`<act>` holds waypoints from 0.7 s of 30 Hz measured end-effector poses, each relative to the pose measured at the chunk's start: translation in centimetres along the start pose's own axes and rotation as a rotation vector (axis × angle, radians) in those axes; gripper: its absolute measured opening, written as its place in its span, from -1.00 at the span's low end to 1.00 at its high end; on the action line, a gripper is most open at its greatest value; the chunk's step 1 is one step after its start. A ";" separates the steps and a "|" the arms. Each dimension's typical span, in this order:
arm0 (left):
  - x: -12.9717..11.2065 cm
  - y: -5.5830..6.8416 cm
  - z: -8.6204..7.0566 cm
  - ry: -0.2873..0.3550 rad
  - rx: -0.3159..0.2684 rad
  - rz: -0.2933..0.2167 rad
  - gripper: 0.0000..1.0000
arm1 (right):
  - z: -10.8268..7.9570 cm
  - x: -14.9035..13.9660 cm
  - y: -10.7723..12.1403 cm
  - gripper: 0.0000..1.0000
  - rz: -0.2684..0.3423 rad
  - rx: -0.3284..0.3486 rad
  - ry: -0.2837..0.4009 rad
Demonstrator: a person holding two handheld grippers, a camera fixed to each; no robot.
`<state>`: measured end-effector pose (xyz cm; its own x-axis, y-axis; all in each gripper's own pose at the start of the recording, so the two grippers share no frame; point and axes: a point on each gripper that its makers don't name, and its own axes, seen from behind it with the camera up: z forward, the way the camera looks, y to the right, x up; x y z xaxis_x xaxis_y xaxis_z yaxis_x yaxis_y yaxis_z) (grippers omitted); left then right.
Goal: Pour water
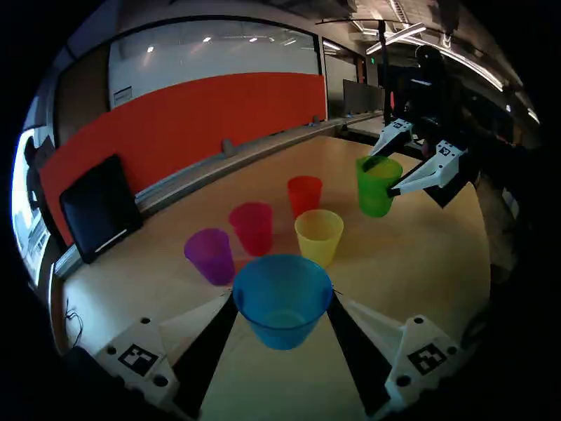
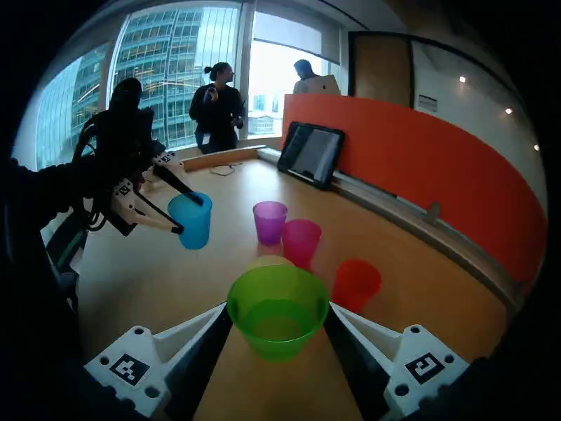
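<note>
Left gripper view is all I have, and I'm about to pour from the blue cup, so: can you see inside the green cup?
Observer: Yes. The right gripper view looks straight into the green cup. It is upright with a darker bottom, but I cannot tell whether there is water in it.
Operator: Is anyone behind my cup?
Observer: Two people stand at the window, beyond the blue cup.

White left gripper (image 1: 280, 298), right gripper (image 2: 278, 309), blk pads (image 1: 210, 344), sq. markers (image 1: 137, 358), screws (image 1: 160, 381)
</note>
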<state>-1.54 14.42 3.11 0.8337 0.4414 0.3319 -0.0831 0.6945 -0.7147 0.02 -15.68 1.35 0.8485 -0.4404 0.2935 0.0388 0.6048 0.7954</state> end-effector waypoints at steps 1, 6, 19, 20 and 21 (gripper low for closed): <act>-0.3 0.0 0.2 -0.007 -0.001 -0.002 0.75 | 0.1 -0.2 0.0 0.82 0.001 0.001 -0.004; -1.6 0.1 1.3 -0.037 -0.011 -0.009 0.75 | 0.6 -1.2 0.1 0.82 0.006 0.004 -0.026; -3.7 0.4 3.4 -0.073 -0.032 -0.030 0.75 | 1.8 -3.0 0.0 0.82 0.015 0.012 -0.061; -3.8 0.4 3.5 -0.075 -0.033 -0.031 0.75 | 1.9 -3.2 0.0 0.82 0.015 0.012 -0.063; -3.9 0.4 3.6 -0.076 -0.033 -0.032 0.75 | 1.9 -3.3 0.0 0.82 0.016 0.012 -0.065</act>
<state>-6.76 15.01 3.74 0.7920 0.4619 0.3993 -0.0382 0.6902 -0.7226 -3.76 -15.52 1.42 0.8128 -0.4734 0.3395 0.0189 0.6039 0.7968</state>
